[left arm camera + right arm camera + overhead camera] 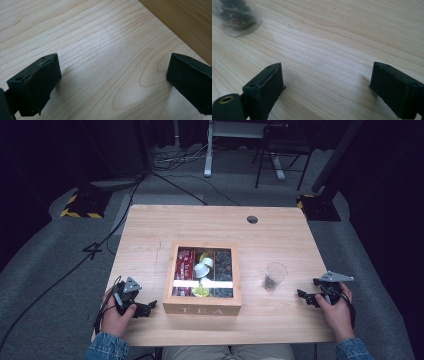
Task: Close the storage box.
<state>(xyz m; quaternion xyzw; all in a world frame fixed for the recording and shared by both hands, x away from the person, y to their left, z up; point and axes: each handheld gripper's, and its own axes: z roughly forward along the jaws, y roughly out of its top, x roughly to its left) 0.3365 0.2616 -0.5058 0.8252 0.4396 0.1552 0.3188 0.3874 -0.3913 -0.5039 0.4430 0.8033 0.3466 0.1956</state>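
The high view was lit from above on the table (210, 222), which stood bright against a dim floor and near-black edges and corners of the frame. A white band of glare crossed the lid of the tea box (202, 279) at frame centre. The picture was soft and slightly grainy. In both gripper views the wood was evenly bright, with soft shadows beside the jaws. The cup (235, 16) at upper left of the right gripper view was blurred.
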